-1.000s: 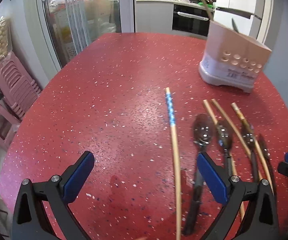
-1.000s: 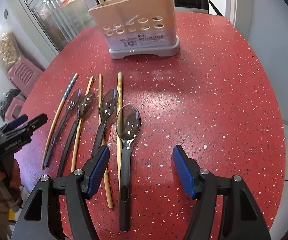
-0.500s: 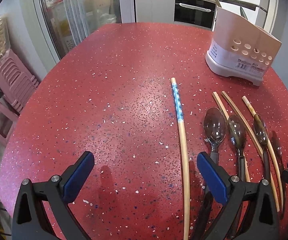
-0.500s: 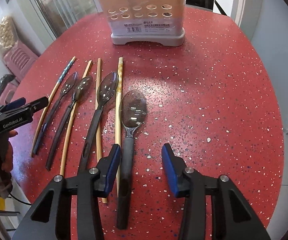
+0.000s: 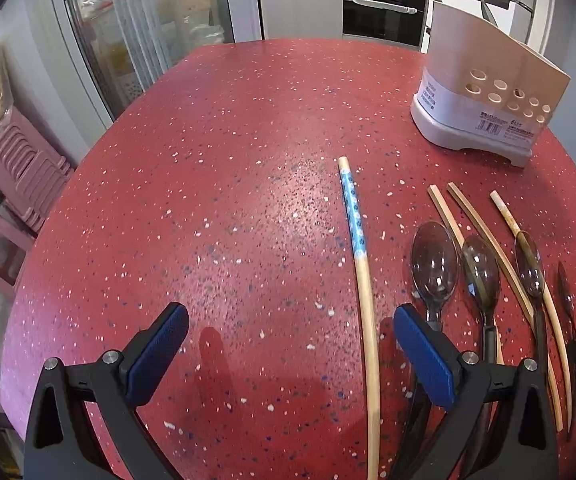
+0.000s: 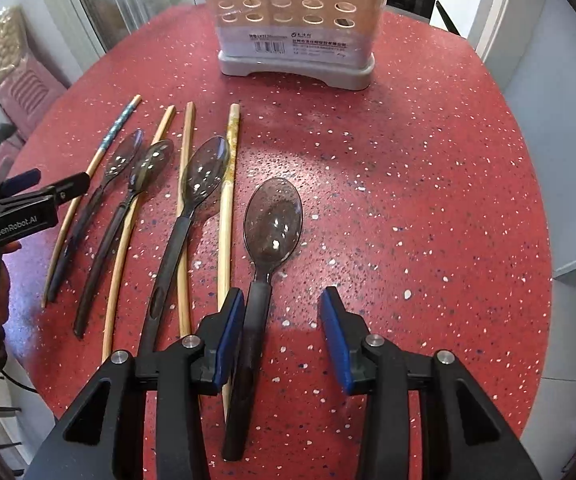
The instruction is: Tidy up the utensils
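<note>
The right claw (image 6: 282,330) has dropped and narrowed, half-open around the spoon (image 6: 274,220) handle at 6 o'clock on the counter (image 6: 427,184). A grasp looks imminent. The left claw (image 5: 288,354) hangs wide open, empty, beside the chopstick (image 5: 357,248); the holder (image 6: 293,24) waits at 12.

"GenRobot.AI" on left gripper (image 6: 28,196); holder (image 6: 295,40) label unreadable

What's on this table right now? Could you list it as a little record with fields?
Surface: red speckled table
Spoons: four dark translucent spoons, lying flat; the rightmost spoon lies apart from the row
Chopsticks: three plain bamboo chopsticks, plus a blue-patterned chopstick at the left end
Holder: beige utensil holder at the far side, with holes in its front
Right gripper: open, fingers on either side of the rightmost spoon's handle
Left gripper: open, holding nothing, above the table near the blue-patterned chopstick
</note>
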The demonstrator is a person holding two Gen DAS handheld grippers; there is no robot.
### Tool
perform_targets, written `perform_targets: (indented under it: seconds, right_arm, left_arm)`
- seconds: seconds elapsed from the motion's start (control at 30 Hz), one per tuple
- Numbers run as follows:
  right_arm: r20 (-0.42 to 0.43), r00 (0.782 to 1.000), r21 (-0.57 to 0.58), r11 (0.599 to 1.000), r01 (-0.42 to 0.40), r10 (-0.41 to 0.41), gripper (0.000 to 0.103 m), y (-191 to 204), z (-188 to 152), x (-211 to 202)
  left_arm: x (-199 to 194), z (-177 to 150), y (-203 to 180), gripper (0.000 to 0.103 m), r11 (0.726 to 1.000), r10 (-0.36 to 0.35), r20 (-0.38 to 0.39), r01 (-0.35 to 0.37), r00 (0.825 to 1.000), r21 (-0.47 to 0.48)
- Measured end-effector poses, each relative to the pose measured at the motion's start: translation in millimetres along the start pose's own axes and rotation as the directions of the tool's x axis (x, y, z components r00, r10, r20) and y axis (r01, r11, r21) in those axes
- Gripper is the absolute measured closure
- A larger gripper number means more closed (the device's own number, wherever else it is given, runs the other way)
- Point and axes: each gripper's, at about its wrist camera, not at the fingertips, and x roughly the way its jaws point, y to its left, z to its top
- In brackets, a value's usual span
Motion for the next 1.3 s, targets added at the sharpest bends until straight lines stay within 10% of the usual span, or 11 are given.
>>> perform_targets:
  seconds: [0.47,0.87,1.3]
  right_arm:
    - [-0.099,0.995,-0.065,0.998,0.027,-0.034,0.078,10,19,9]
    - [-0.08,0.994,-0.044,0.996,-0.081,0.077,0.09,-10,17,5]
    - [0.08,0.976,-0.018,0.979,-0.204,0.204,0.09,-39,16,-32]
  left_arm:
    - [13,29,-12,0.004,0.993,-0.06,-0.078,0.067,0.995,0.095]
    - [11,62,-47,0.067,0.964,-0.129,-0.196,0.169,0.972,0.207]
    - [-53,37,-13,0.067,0.976,-0.213,0.014,0.212,0.977,0.037]
